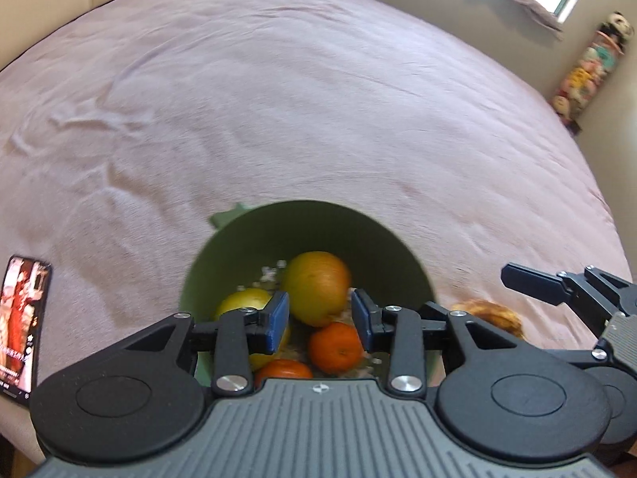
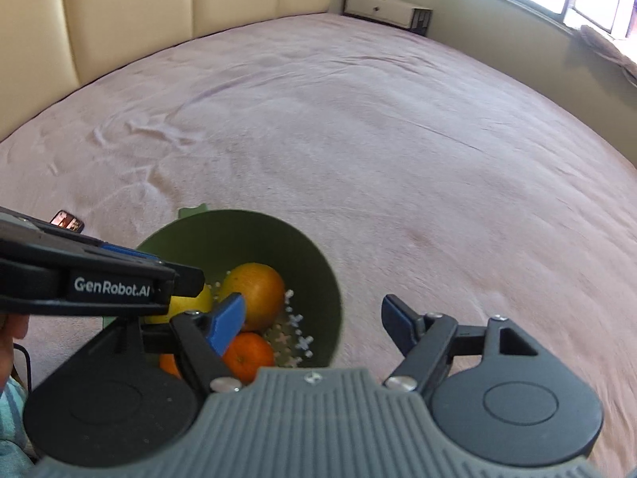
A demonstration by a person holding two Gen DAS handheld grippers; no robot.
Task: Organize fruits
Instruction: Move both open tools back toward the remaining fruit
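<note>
A green bowl (image 1: 306, 235) sits on a bed (image 1: 278, 99) covered by a pale pink sheet. Inside the bowl lie a large yellow-orange fruit (image 1: 317, 292), a yellow fruit (image 1: 245, 300) to its left, a small tangerine (image 1: 335, 347) nearer the camera, and a second tangerine (image 1: 283, 370) partly hidden at the near edge.

The left hand-held gripper (image 1: 320, 320) hovers over the bowl, its blue-padded jaws partly apart and holding nothing; the large fruit shows in the gap between them. The right hand-held gripper (image 2: 312, 320) is beside the bowl's right rim, its jaws spread wide and holding nothing.

Another yellowish, blurred fruit (image 1: 493, 314) lies on the sheet just right of the bowl. A phone (image 1: 22, 322) with a lit screen rests on the bed well to the left.
</note>
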